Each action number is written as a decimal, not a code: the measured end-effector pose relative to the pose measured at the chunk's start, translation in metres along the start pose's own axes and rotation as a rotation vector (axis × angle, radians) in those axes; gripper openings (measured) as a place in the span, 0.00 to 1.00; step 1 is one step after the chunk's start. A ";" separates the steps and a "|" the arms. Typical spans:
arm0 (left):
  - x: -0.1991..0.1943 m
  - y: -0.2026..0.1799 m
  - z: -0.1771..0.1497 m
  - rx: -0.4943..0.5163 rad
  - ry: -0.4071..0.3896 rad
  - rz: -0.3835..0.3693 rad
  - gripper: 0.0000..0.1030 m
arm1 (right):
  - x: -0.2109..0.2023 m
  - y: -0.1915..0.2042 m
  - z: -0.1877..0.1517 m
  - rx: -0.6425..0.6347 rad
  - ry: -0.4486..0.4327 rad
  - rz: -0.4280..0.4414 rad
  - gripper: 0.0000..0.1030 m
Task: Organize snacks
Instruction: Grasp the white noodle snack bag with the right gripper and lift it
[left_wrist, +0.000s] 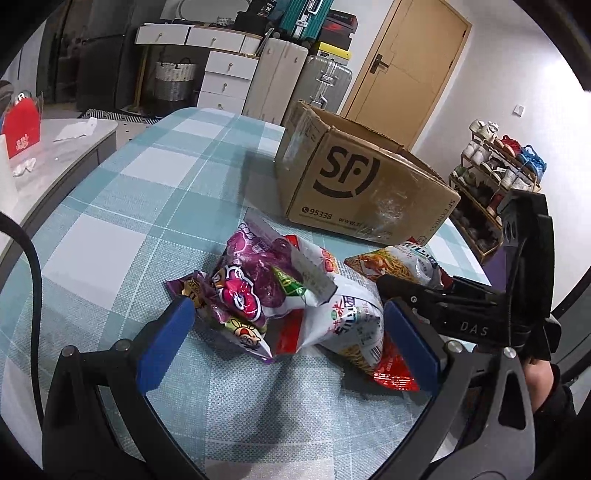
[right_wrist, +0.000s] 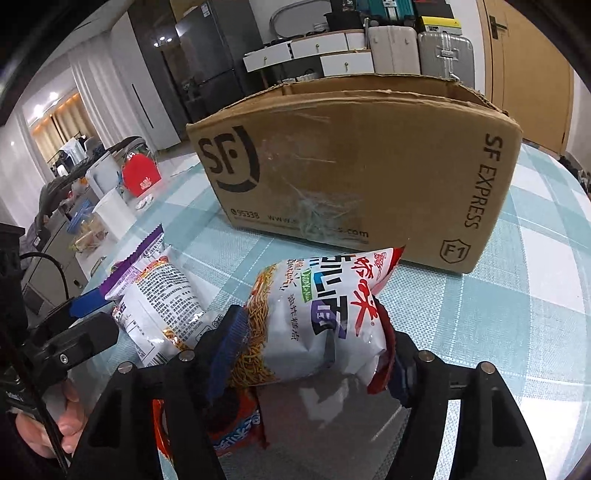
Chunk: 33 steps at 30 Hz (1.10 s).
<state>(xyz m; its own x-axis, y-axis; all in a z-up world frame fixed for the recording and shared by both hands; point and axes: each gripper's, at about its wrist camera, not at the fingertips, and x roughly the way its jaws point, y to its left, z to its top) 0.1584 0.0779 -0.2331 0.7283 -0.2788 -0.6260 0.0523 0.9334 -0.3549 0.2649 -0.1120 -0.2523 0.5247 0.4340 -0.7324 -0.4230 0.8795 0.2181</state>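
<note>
A heap of snack bags lies on the checked tablecloth (left_wrist: 129, 206). My left gripper (left_wrist: 288, 345) stands open around its near side, blue pads apart, with a purple bag (left_wrist: 255, 273) and a white bag (left_wrist: 354, 317) between them, untouched. In the right wrist view my right gripper (right_wrist: 312, 363) is shut on a white noodle-snack bag (right_wrist: 317, 314), a pad pressing each side. That bag (left_wrist: 399, 260) also shows past the right gripper (left_wrist: 413, 295) in the left wrist view. A red packet (right_wrist: 236, 424) lies beneath. The open SF cardboard box (left_wrist: 362, 184) (right_wrist: 351, 166) stands just behind.
A white printed bag (right_wrist: 162, 306) lies to the left of the held one, beside one of the left gripper's blue fingers (right_wrist: 88, 302). A side table with a red box (left_wrist: 20, 129) stands left; a shoe rack (left_wrist: 495, 177) is on the right. Suitcases and drawers line the far wall.
</note>
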 end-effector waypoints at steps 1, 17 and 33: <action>0.000 0.000 0.000 -0.004 -0.003 -0.005 0.99 | -0.001 -0.001 0.000 0.000 -0.005 0.006 0.60; -0.003 0.014 0.000 -0.072 -0.021 -0.043 0.99 | -0.032 -0.024 -0.010 0.164 -0.087 0.100 0.54; -0.012 0.047 0.016 -0.049 0.001 -0.076 0.99 | -0.066 -0.040 -0.043 0.251 -0.174 0.220 0.54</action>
<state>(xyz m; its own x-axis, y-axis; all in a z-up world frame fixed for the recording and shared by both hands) 0.1628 0.1283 -0.2314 0.7226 -0.3490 -0.5967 0.0738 0.8972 -0.4354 0.2153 -0.1838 -0.2410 0.5678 0.6259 -0.5347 -0.3566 0.7724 0.5256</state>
